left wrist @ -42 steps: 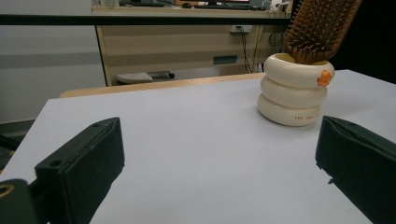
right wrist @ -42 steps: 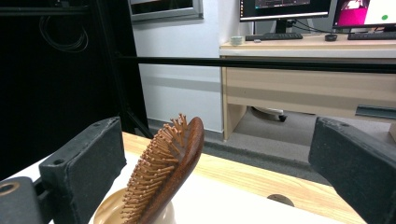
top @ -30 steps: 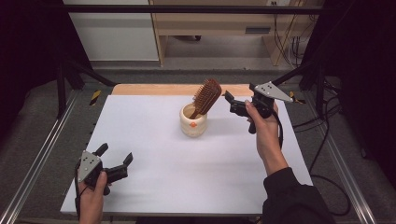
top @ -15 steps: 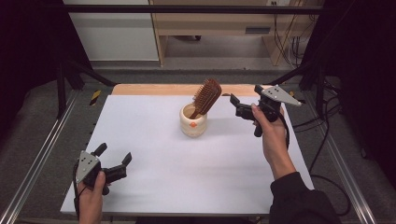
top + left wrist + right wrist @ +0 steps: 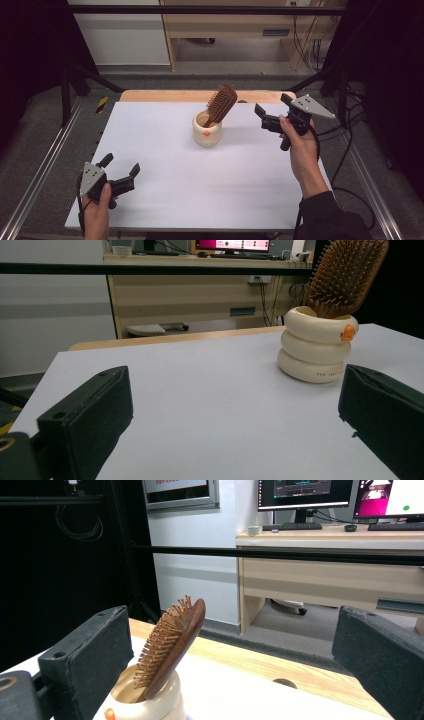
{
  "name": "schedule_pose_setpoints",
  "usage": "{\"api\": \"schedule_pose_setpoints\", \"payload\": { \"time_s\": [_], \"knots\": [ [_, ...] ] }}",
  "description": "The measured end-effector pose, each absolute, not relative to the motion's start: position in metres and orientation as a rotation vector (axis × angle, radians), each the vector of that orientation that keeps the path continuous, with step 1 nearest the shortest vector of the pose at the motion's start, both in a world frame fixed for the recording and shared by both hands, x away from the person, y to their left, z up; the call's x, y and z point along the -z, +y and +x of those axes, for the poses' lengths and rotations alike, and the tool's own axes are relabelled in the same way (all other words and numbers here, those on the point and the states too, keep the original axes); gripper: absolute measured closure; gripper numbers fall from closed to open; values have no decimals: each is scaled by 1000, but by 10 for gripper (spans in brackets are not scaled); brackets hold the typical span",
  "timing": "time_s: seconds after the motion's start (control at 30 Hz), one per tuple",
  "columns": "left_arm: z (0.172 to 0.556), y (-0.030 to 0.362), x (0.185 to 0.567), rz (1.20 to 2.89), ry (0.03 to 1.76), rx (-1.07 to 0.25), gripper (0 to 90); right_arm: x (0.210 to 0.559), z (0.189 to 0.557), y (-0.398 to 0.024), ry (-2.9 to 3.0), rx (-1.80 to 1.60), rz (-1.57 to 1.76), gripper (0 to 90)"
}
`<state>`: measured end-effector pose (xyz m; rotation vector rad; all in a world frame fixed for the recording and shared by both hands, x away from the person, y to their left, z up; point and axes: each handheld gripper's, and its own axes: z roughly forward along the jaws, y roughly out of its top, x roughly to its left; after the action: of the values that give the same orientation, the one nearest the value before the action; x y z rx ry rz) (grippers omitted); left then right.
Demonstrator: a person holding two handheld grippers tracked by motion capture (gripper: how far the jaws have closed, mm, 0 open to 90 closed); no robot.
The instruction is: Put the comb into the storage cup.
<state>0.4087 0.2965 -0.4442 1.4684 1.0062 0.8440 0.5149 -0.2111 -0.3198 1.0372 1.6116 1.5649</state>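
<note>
A wooden hairbrush point(image 5: 221, 104) stands handle-down in a cream ringed cup point(image 5: 207, 129) at the middle back of the white table; its bristled head leans to the right. The brush point(image 5: 172, 642) and cup point(image 5: 142, 705) sit low left in the right gripper view, and the cup point(image 5: 316, 346) with the brush point(image 5: 345, 275) shows at the right of the left gripper view. My right gripper point(image 5: 272, 110) is held in the air right of the cup, open and empty. My left gripper point(image 5: 121, 166) rests low near the front left corner, open and empty.
A wooden strip point(image 5: 165, 95) runs along the table's back edge. Metal frame rails point(image 5: 47, 160) flank both sides. Cables point(image 5: 350, 150) hang at the right. A desk with monitors point(image 5: 300, 492) stands beyond the table.
My right gripper has drawn away from the hairbrush toward the right, jaws open. The left gripper has stayed where it was.
</note>
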Motion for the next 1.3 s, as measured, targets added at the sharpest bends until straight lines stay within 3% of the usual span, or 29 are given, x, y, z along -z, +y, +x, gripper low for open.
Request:
{"api": "schedule_pose_setpoints", "payload": {
  "time_s": [1.3],
  "knots": [
    [406, 303, 442, 1440, 992, -845, 12, 354, 470, -263, 1604, -1522, 1098, 31]
  ]
}}
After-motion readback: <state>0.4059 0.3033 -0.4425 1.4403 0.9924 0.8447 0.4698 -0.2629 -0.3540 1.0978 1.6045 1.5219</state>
